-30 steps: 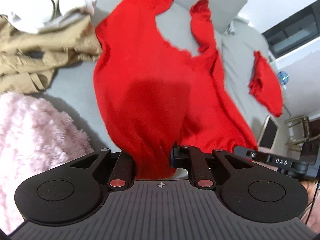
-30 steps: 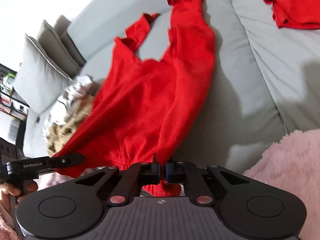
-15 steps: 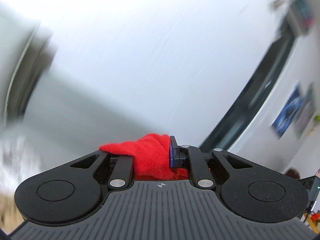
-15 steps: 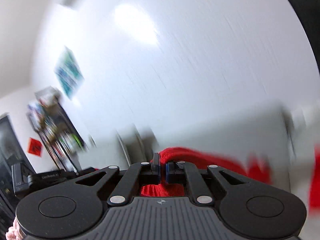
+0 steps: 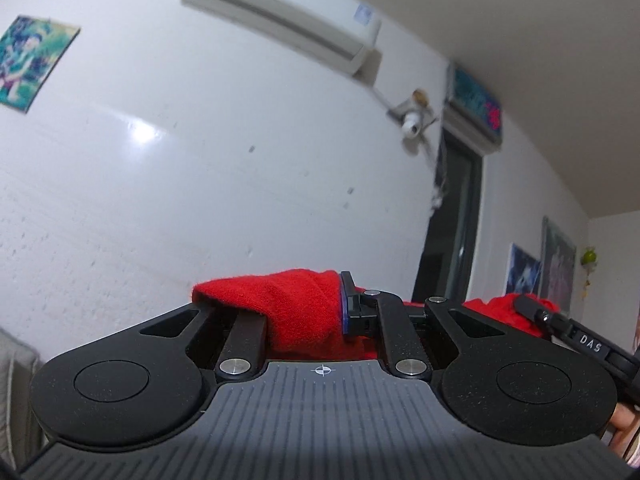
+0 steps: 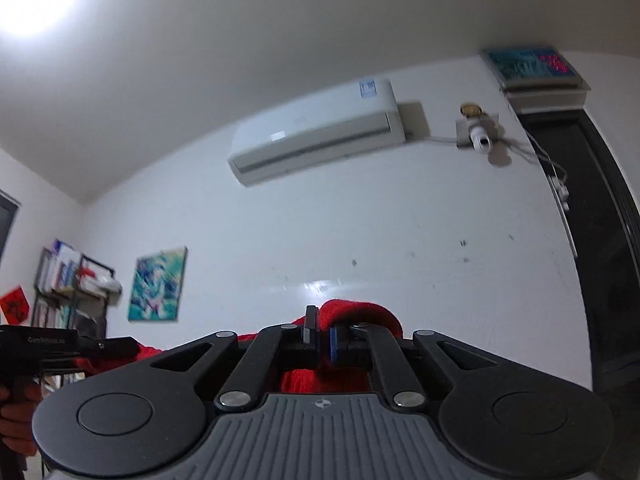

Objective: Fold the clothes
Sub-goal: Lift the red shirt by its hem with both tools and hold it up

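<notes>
Both wrist views look level across the room at a white wall, and both tongs are clamped on the same red garment [image 5: 304, 312]. The left tongs [image 5: 304, 314] have a thick bunch of the red cloth pinched between their fingers, the cloth draping over the left finger and pressed against the blue pad of the right one. In the right wrist view the right tongs [image 6: 320, 338] stand almost together with a thin fold of the garment [image 6: 352, 316] nipped between them, more of it bulging behind and to the right. Each view catches the other tongs at its edge, the red cloth running across to them. An air conditioner [image 6: 316, 132] hangs high on the wall, a small camera [image 6: 480, 140] beside it, a dark doorway [image 6: 600, 248] to the right
</notes>
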A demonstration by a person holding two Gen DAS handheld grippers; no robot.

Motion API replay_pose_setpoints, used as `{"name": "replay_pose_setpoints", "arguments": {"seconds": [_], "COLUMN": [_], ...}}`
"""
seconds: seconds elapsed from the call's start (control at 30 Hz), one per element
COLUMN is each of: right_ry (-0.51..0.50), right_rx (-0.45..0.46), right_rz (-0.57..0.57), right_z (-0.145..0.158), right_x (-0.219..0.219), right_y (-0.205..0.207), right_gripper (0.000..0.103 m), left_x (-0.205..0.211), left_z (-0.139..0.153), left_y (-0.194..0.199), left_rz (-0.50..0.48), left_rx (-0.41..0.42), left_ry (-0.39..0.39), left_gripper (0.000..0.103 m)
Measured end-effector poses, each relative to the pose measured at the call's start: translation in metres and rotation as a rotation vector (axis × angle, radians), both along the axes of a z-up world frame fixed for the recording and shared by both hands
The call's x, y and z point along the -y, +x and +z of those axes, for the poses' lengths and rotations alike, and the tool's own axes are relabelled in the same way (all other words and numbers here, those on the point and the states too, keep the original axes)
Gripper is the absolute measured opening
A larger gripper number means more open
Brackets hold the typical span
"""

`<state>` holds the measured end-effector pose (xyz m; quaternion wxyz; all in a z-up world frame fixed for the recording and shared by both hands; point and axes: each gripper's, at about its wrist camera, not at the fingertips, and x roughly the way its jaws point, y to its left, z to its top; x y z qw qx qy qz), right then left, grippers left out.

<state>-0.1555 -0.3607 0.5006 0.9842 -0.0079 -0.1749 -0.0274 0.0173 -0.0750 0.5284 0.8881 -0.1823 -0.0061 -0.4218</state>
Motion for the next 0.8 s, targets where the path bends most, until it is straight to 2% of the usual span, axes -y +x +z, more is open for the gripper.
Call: {"name": "replay_pose_setpoints", "arguments": {"seconds": [0.03, 0.1, 0.33, 0.5, 0.8], "right_ry": [-0.002, -0.015, -0.015, -0.036, -0.085], "right_rx": [-0.017, -0.041, -0.05, -0.019, 0.02], "right_rz": [-0.017, -0.054, -0.086, -0.083, -0.081], "right_z": [0.003, 0.006, 0.04, 0.032, 0.018], "right_x": [0.0, -0.002, 0.001, -0.004, -0.007], "right_y": [0.007, 0.023, 0.017, -0.005, -0.051], "right_gripper": [0.005, 0.005, 0.004, 0.004, 0.004], "left_x": [0.008, 0.018, 0.006, 0.001, -0.008], "left_z": [0.002, 0.002, 0.034, 0.046, 0.05], "left_y": [0.012, 0.026, 0.03, 0.009, -0.026], "left_rz": [-0.014, -0.043, -0.113, -0.118, -0.119], "left_rx": [-0.041, -0.065, -0.077, -0.008, 0.056], "left_ry": [0.021, 0.028, -0.01, 0.02, 0.027], "left_gripper": [0.016, 0.016, 0.017, 0.018, 0.017]}}
